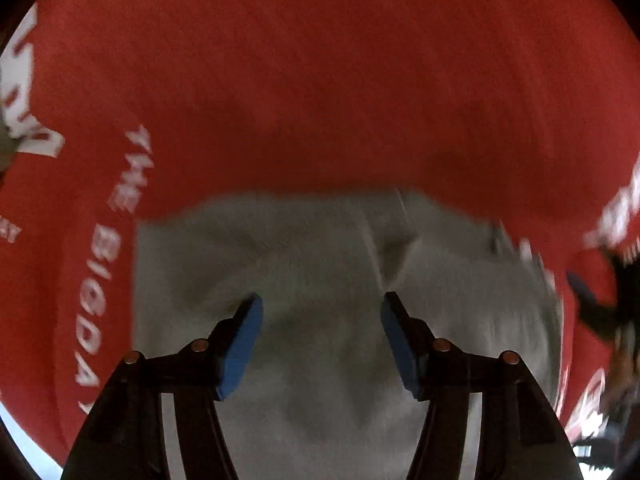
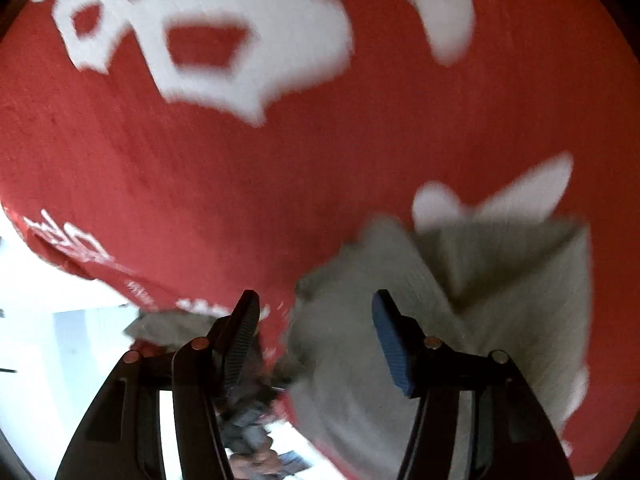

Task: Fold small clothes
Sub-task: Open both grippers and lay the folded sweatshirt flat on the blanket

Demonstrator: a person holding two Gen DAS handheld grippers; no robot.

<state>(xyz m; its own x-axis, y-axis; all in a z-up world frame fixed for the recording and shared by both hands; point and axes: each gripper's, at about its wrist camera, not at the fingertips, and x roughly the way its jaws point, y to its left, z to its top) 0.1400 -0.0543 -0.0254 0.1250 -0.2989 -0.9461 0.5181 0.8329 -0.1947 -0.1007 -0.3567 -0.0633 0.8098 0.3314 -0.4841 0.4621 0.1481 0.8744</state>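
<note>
A small grey garment (image 1: 320, 280) lies on a red cloth with white lettering (image 1: 320, 80). My left gripper (image 1: 322, 308) is open and empty, its blue pads spread just above the middle of the garment. In the right wrist view the same garment (image 2: 460, 300) lies crumpled on the red cloth (image 2: 200, 180), with a fold raised at its far side. My right gripper (image 2: 316, 306) is open and empty over the garment's left edge. The other gripper (image 1: 596, 304) shows at the right edge of the left wrist view. Both views are blurred by motion.
The red cloth's edge (image 2: 80, 264) drops off at the lower left of the right wrist view, with a white floor (image 2: 48, 340) below. Blurred dark objects (image 2: 256, 432) lie beneath that edge. White printed letters (image 1: 132, 172) run along the cloth's left side.
</note>
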